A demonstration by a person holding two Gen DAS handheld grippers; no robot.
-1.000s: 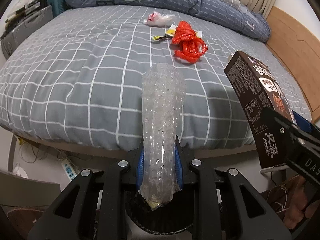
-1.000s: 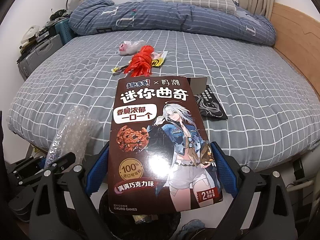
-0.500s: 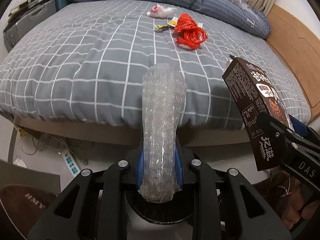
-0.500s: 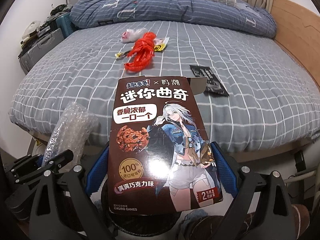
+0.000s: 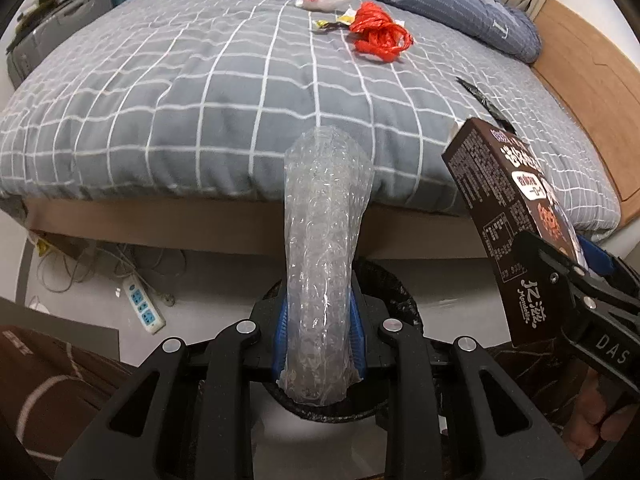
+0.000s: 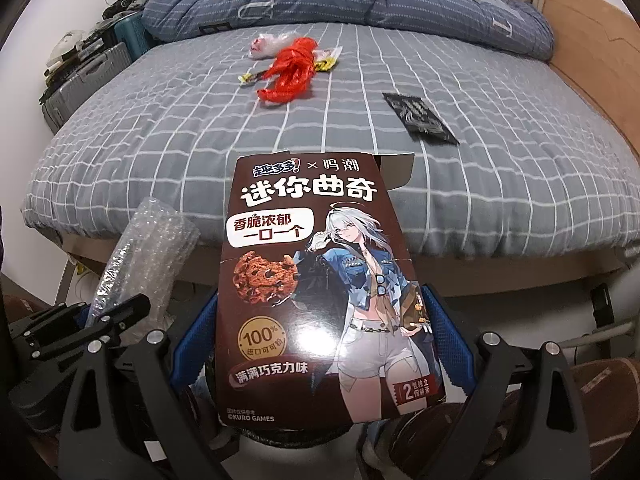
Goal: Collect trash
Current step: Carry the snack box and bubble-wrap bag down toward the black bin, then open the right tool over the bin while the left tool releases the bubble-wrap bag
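Left gripper (image 5: pixel 318 344) pinching bubble wrap (image 5: pixel 324 248): light, soft, squashy; right gripper (image 6: pixel 320 344) clamping box (image 6: pixel 320 280): light, stiff, held at edges.

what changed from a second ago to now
Both tools pulled back from the bed and sank: its edge and the floor now show. The left tool keeps the bubble wrap, the right tool the cookie box. Trash on the bed unmoved.

A bed (image 6: pixel 500 168) with a grey white-checked cover fills the upper frame. On it, at upper centre, lie a red plastic bag (image 6: pixel 290 70), a clear wrapper (image 6: pixel 266 46) and yellow wrappers (image 6: pixel 326 60); a black packet (image 6: pixel 420 118) lies to the right. A folded blue duvet (image 6: pixel 360 4) runs along the top. On the floor (image 5: pixel 208 280) at lower left lies a white power strip (image 5: pixel 144 308).
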